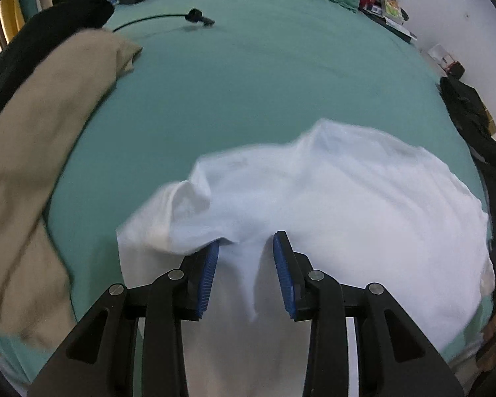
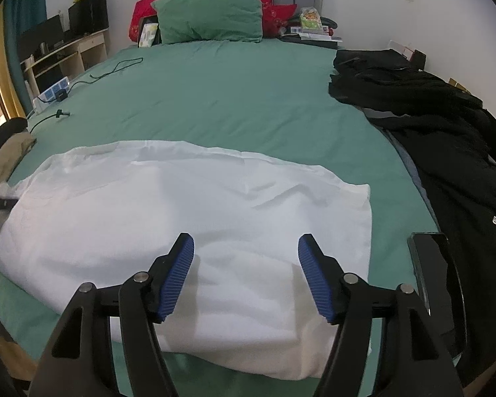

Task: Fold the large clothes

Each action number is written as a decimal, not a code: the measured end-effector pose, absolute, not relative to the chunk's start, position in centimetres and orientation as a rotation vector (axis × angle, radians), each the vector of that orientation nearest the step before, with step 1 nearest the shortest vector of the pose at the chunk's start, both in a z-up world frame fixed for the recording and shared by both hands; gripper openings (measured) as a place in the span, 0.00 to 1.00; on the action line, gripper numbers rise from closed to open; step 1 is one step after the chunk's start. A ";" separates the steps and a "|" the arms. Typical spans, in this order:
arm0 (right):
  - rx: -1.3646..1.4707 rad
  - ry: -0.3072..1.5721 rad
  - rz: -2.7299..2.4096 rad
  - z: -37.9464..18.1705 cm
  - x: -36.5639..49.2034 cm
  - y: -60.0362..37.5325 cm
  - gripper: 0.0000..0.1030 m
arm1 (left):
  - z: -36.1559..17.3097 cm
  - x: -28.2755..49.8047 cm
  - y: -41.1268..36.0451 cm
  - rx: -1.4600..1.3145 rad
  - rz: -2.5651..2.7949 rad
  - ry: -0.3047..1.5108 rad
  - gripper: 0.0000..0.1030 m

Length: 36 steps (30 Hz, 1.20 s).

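A large white garment point(image 2: 188, 211) lies spread across the near part of a green-sheeted bed point(image 2: 234, 99). In the left wrist view the white garment point(image 1: 347, 198) is blurred and bunched at its left side, with a raised fold running between the blue pads. My left gripper point(image 1: 246, 244) is open, jaws on either side of that fold and not closed on it. My right gripper point(image 2: 246, 248) is open and empty, just above the garment's near edge. A dark tip of the left gripper point(image 2: 0, 203) shows at the garment's left end.
A tan garment point(image 1: 39, 152) and a black one point(image 1: 43, 29) lie at the bed's left. Black clothes point(image 2: 430, 125) are piled along the right edge, with a phone point(image 2: 433, 271) near them. A power strip point(image 2: 53, 92) and cables point(image 1: 168, 16) lie far left. Green pillow point(image 2: 211, 16) at the headboard.
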State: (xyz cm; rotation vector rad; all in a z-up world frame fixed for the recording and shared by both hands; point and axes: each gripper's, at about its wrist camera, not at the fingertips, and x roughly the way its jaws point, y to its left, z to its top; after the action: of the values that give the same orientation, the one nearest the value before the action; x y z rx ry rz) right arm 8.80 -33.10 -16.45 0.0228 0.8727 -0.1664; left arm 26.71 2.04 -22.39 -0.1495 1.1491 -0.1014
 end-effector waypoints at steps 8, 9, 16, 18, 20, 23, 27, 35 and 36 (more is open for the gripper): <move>0.041 0.891 -0.198 -16.9 9.2 -33.4 0.64 | -20.2 30.4 5.3 -0.117 0.151 1.009 0.36; 0.058 0.890 -0.198 -16.9 9.1 -33.6 0.64 | -19.8 30.2 5.2 -0.118 0.151 1.002 0.36; 0.116 0.929 -0.185 -17.8 9.0 -34.0 0.67 | -20.8 25.5 1.8 -0.017 0.000 1.052 0.36; 0.137 1.005 -0.193 -19.3 9.2 -34.4 0.69 | -22.4 24.4 2.1 -0.022 0.057 1.115 0.36; 0.164 1.021 -0.220 -19.9 8.8 -35.2 0.70 | -22.5 23.2 2.7 -0.056 0.088 1.108 0.35; 0.191 1.010 -0.279 -19.7 7.8 -36.5 0.72 | -21.4 21.4 2.6 -0.061 0.101 1.077 0.36; 0.299 0.958 -0.312 -19.1 5.8 -38.3 0.72 | -19.3 18.5 1.1 -0.068 0.027 1.017 0.36; 0.468 0.862 -0.206 -17.9 2.7 -37.5 0.84 | -16.7 16.6 -5.9 -0.029 -0.100 0.935 0.36; 0.463 0.866 -0.191 -17.9 2.8 -36.8 0.86 | -16.8 16.3 -6.9 -0.024 -0.126 0.937 0.36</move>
State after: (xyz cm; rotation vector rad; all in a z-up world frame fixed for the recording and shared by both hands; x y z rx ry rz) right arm 2.80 -36.80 -17.94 0.4625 0.8657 -0.1910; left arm 16.28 -6.87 -16.78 -0.0235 0.9367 -0.1260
